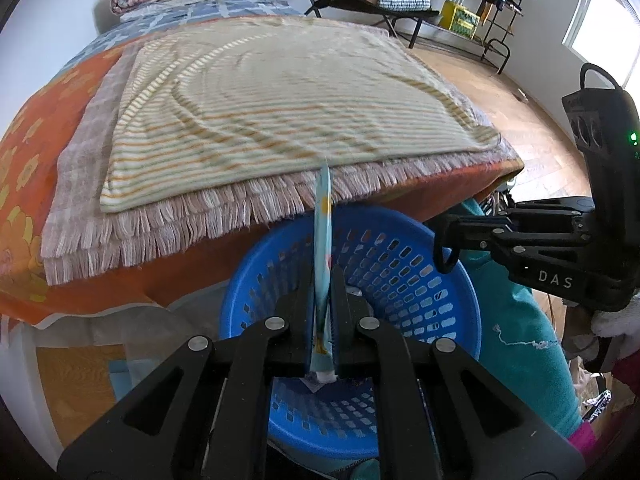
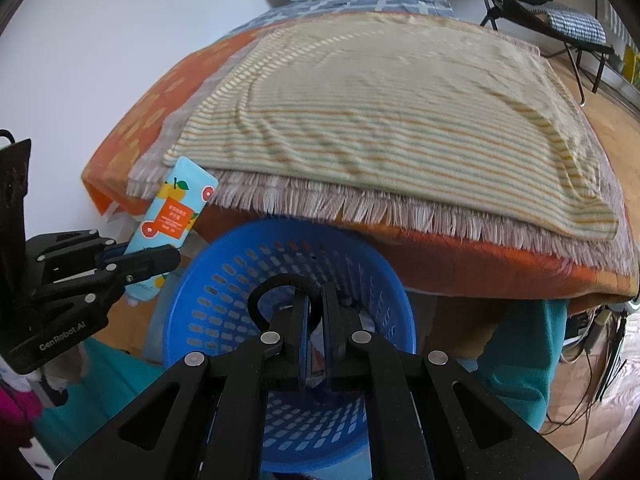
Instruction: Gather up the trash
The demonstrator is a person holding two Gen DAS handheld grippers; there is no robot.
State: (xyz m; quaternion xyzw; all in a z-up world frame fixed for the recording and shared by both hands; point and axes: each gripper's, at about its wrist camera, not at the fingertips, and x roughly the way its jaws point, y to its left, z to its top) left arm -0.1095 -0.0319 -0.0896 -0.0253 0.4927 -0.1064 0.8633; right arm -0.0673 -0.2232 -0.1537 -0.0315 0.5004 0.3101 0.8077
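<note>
striped towel [image 1: 280, 120] on bed [image 1: 24, 160], wood floor [image 1: 520, 100]

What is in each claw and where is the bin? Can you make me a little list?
left claw: shut on a light blue tube with orange fruit pictures
right claw: shut on a black hair tie
bin: blue basket, below both claws
behind: bed with striped towel on a fringed blanket

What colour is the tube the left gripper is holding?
Light blue with orange citrus fruit print and an orange label; the tube shows best in the right wrist view, clamped by the left gripper.
</note>
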